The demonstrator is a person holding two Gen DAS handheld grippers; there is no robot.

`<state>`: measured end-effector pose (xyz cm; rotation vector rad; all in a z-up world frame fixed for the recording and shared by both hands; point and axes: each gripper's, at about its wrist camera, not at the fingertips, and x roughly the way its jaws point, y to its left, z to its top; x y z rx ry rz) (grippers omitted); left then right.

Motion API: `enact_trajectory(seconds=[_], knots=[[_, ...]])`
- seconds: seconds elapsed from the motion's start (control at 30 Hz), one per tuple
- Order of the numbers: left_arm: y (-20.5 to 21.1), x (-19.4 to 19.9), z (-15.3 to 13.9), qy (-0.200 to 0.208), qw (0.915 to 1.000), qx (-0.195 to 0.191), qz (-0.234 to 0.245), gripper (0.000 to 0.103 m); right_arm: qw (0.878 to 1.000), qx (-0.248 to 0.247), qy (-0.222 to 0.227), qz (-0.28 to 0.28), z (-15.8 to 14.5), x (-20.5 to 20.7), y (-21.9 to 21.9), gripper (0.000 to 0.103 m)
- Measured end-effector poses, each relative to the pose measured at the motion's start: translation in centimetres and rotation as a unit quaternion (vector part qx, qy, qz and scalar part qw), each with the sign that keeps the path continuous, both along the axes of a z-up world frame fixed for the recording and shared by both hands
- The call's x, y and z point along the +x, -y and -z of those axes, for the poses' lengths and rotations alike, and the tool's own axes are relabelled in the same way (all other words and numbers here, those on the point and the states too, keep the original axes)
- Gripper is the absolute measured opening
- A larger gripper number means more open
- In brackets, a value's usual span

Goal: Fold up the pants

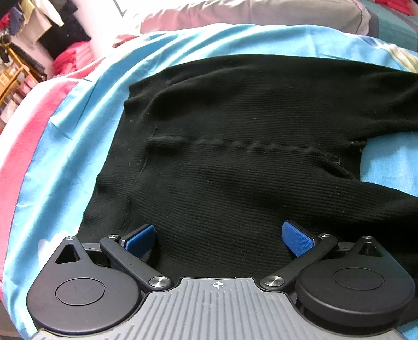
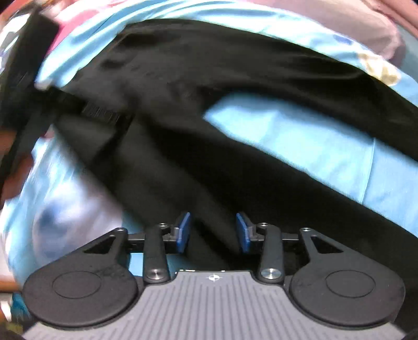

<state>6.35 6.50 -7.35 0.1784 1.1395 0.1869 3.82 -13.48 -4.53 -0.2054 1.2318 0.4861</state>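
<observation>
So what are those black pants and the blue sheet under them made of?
Black ribbed pants: apparently a soft matte knit, shown by fine ribs and lint specks. Light blue printed bedsheet: smooth woven cloth, perhaps cotton or polyester, with a slight sheen and sharp creases.

Left claw [image 1: 219, 236] spread wide, angled downward, right claw [image 2: 213, 231] seemingly part-open, view blurred

The pants [image 1: 235, 125] lie spread flat on the bed [image 1: 65, 136], their two legs [image 2: 287, 78] parted with bare sheet [image 2: 300, 146] between. A pillow [image 1: 261, 13] lies beyond them, along the bed's far edge.
</observation>
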Motion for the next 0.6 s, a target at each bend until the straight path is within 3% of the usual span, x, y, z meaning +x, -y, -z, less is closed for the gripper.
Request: enact_trajectory(seconds=[0.07,0.17,0.23,0.3,0.33,0.37,0.47,0.53,0.6], knots=[[-0.1,0.0,0.0,0.000,1.0000,-0.004,-0.001,0.103,0.999,0.015,-0.007,0.032,-1.0,-0.1,2.1,0.045],[-0.3,0.1,0.1,-0.002,0.9999,-0.011,-0.005,0.103,0.994,0.009,0.057,0.094,-2.7,-0.3,5.4,0.048],[-0.4,0.2,0.2,-0.002,0.9999,-0.015,-0.006,0.103,0.986,-0.022,0.087,0.138,-2.5,-0.4,7.7,0.054],[-0.4,0.3,0.3,-0.003,0.9998,-0.017,-0.007,0.103,0.983,-0.062,0.059,0.162,-0.6,-0.2,9.2,0.055],[-0.4,0.4,0.3,-0.004,0.9998,-0.017,-0.007,0.103,0.984,-0.058,0.041,0.162,0.2,-0.7,9.9,0.055],[-0.3,0.4,0.3,-0.006,0.9998,-0.017,-0.006,0.103,0.985,-0.046,0.051,0.157,-0.1,-1.4,10.3,0.055],[-0.3,0.5,0.3,-0.008,0.9998,-0.017,-0.004,0.103,0.988,-0.025,0.015,0.152,-1.1,-1.7,11.6,0.050],[-0.3,0.5,0.3,-0.011,0.9998,-0.017,-0.005,0.103,0.982,-0.011,0.037,0.183,-2.3,-1.7,12.9,0.050],[-0.3,0.6,0.4,-0.012,0.9998,-0.016,-0.007,0.103,0.973,-0.026,0.083,0.215,-2.9,-1.3,14.1,0.057]])
